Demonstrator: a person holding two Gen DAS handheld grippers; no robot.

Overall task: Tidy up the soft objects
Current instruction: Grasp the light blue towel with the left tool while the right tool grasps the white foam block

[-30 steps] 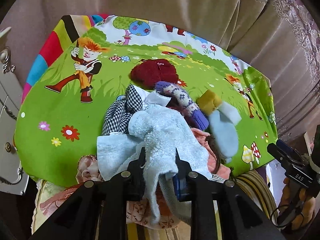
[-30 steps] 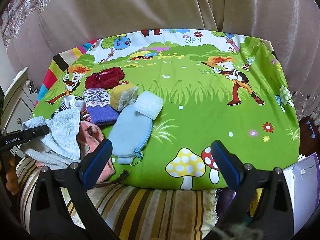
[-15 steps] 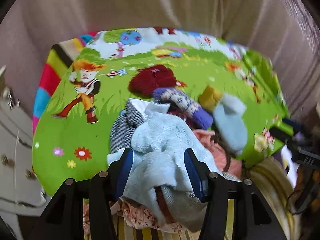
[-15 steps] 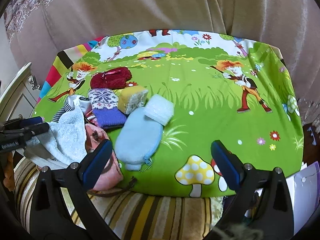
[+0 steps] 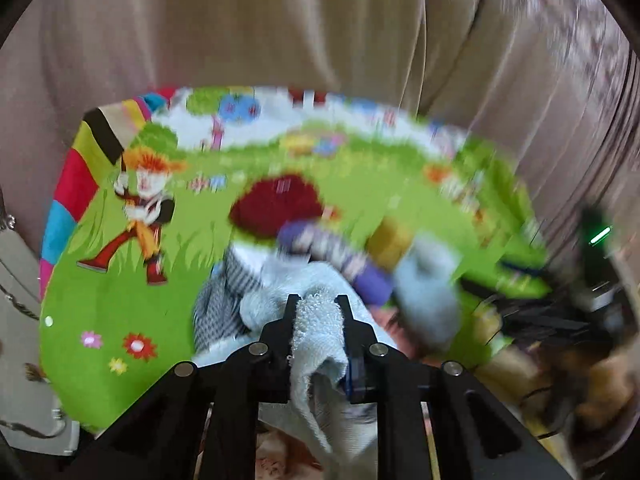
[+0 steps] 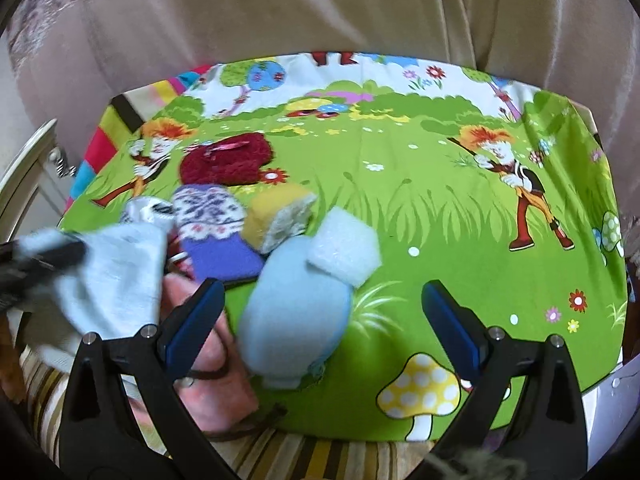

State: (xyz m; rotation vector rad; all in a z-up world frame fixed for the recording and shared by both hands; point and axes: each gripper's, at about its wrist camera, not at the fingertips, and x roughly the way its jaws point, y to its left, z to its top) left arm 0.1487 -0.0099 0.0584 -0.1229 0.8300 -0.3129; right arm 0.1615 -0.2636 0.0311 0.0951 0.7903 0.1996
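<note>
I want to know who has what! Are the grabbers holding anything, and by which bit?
The left gripper is closing on a bunched fold of the light blue towel. The right gripper is open, holding nothing.

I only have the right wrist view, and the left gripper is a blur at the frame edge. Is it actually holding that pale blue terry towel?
Observer: Yes. In the left wrist view the left gripper has its jaws closing, with a fold of the pale blue terry towel pinched between the pads.
Operator: What sits under the towel on the far side?
Observer: A black and white checked cloth pokes out beside it, toward the picture's left; your view barely shows it.
Operator: And my own gripper?
Observer: The right gripper is open and holds nothing; it shows only as a dark blur at the right edge of the left view.
</note>
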